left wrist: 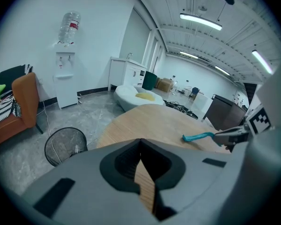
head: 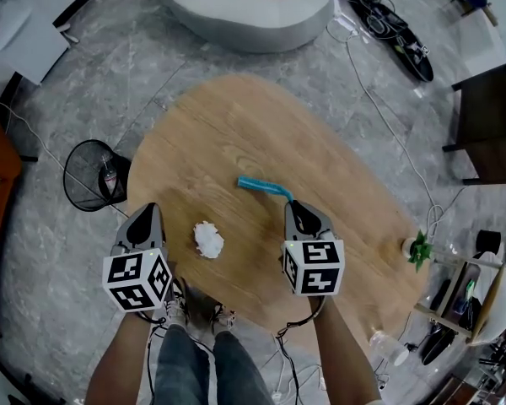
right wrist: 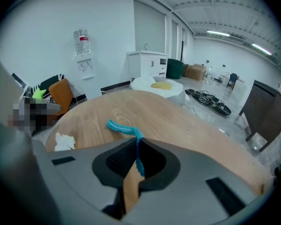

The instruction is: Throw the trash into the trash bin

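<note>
The right gripper has its jaws closed on one end of a blue strip. The rest of the strip sticks out past the tips, toward the middle of the table. This gripper hangs over the table's near-right part, and a bare forearm runs back from it to the near edge.

The left gripper has its jaws together at the tips with nothing caught between them. It sits at the table's near-left edge, pointing down and away from the person.

A crumpled white paper wad lies on the table between the two grippers, close to the near edge and apart from both.

The bin, a black wire-mesh one, stands on the floor just off the table's left side, near the left gripper. A small green plant is at the table's right edge. A large white cushion lies on the floor beyond the table's far end, with dark cables to its right.
</note>
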The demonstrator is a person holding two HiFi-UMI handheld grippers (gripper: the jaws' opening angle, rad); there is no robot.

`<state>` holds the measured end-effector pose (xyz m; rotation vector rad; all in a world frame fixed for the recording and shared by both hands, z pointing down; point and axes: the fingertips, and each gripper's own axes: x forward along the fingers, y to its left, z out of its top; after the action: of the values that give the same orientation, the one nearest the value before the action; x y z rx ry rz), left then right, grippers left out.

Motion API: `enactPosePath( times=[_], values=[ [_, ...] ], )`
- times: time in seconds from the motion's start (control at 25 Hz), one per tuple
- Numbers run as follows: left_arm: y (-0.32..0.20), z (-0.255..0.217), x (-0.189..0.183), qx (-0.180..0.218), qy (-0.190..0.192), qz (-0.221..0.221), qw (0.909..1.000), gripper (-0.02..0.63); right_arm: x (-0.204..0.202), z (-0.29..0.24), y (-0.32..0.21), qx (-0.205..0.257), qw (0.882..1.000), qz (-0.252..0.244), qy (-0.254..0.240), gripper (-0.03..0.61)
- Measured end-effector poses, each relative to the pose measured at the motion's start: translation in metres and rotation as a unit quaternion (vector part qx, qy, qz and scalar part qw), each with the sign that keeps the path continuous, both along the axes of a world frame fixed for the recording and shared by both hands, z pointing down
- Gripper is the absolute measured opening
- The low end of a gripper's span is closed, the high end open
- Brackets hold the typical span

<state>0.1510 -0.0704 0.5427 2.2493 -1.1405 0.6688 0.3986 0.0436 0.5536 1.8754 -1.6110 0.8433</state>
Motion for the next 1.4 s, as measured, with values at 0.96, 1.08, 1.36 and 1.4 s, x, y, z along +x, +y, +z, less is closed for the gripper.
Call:
enactPosePath(
  times=[0.96,1.08,1.36,1.4],
  values=[
    [-0.038,-0.033,-0.160,0.024,0.015,-0.105,0.9940,-0.008,-0.152,-0.069,-0.114,0.060,0.991,-0.117,0.016,0.018],
    [-0.039,-0.032,-0.191,0.021,0.015,-0.129,0.9913,-0.008,-0.185,-0.073,-0.132,0.062,0.988,-0.143,0.012,0.018],
    [-0.042,-0.029,-0.262,0.018,0.017,-0.189,0.9817,-0.009,-0.265,-0.077,-0.170,0.069,0.976,-0.204,0.006,0.018],
    [-0.043,-0.029,-0.272,0.017,0.017,-0.196,0.9804,-0.009,-0.276,-0.077,-0.176,0.069,0.975,-0.210,0.004,0.018]
  ],
)
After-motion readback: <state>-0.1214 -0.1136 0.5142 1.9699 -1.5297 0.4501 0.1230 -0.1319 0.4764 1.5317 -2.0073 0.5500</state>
